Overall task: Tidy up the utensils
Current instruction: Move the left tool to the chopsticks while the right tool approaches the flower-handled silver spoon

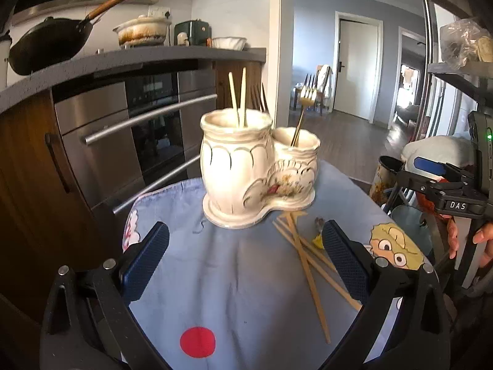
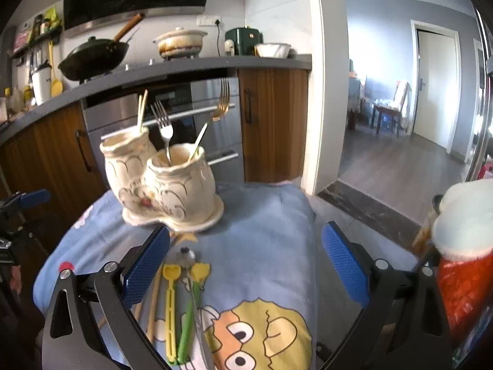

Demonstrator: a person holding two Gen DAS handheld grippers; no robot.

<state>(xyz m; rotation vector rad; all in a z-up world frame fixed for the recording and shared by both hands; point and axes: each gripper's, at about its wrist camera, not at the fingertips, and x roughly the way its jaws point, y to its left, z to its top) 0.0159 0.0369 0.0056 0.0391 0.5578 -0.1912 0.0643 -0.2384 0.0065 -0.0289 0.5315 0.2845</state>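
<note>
Table (image 1: 234,277), blue cloth: bearing everything. Ceramic holder (image 1: 243,166): standing centre, keeping two chopsticks, two forks. Loose chopsticks (image 1: 308,262), yellow spoons (image 2: 170,302): lying before it, awaiting pickup. Left gripper (image 1: 246,252), right gripper (image 2: 246,256): jaws gaping wide, gripping nothing.

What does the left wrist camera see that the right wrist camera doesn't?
Only the left wrist view shows the other tool with a hand holding it, and the red dot on the cloth.

Only the right wrist view shows the yellow and green utensils lying on the cloth, and the silver fork clearly.

Both show the ceramic holder, chopsticks standing in it, the gold fork, and loose chopsticks on the blue cloth.
</note>
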